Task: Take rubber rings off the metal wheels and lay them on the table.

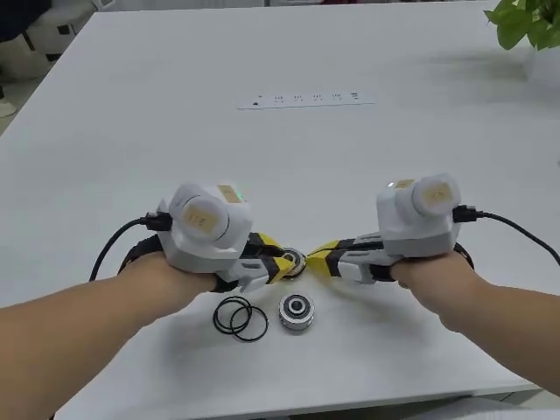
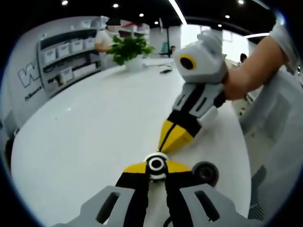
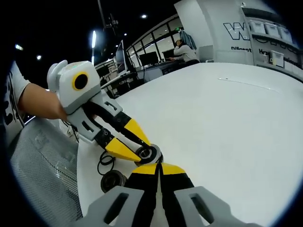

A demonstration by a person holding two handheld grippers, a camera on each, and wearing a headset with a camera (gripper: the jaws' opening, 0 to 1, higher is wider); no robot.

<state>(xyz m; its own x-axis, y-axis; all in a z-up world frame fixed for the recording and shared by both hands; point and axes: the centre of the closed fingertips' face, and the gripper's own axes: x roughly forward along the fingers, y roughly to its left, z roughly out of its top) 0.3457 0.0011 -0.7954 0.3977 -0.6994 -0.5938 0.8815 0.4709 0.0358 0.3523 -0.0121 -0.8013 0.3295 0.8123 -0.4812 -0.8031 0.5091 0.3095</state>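
Broad bare table (image 1: 175, 149) beyond socket strip (image 1: 306, 100), plant (image 1: 528, 22) far right; loose rings (image 1: 239, 317) and spare wheel (image 1: 297, 312) by near edge.

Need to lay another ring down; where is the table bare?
Bare table lies beyond the left gripper and right gripper up to the power strip, and right of the loose wheel. Crowded: just nearer you than the left gripper, where rubber rings lie beside that wheel.

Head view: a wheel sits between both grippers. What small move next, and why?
Probably pull the right gripper away to strip the wheel: the left gripper clamps it, the right's shut jaws meet its rim, and two rings lie on the table.
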